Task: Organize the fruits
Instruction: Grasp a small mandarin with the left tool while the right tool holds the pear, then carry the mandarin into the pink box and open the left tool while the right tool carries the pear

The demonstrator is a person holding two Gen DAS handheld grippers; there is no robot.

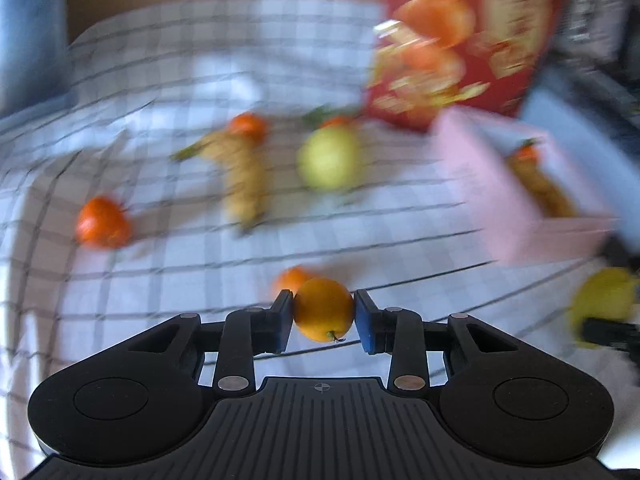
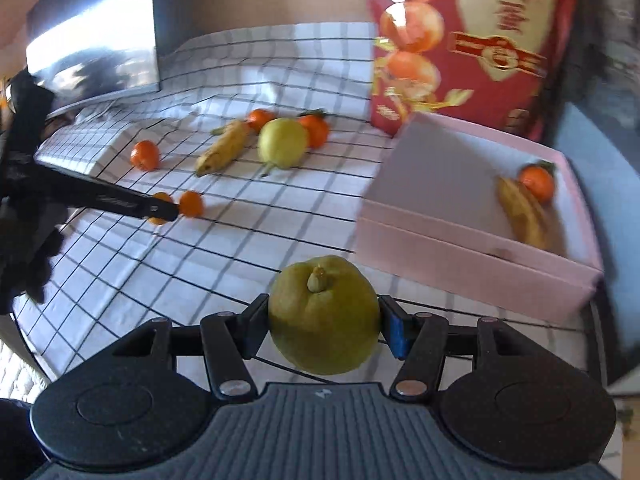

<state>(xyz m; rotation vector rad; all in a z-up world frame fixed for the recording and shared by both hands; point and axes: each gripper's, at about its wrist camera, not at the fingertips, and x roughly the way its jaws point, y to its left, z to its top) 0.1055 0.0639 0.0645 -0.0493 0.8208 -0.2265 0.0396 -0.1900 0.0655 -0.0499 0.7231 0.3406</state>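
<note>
Fruits lie scattered over my checked cloth: a banana, a pale pear and several tangerines far off. My left tongs are clenched on a small orange; my right tongs grasp a big yellow-green citrus. To the right, the pink box holds another banana and a tangerine, touching each other.
</note>
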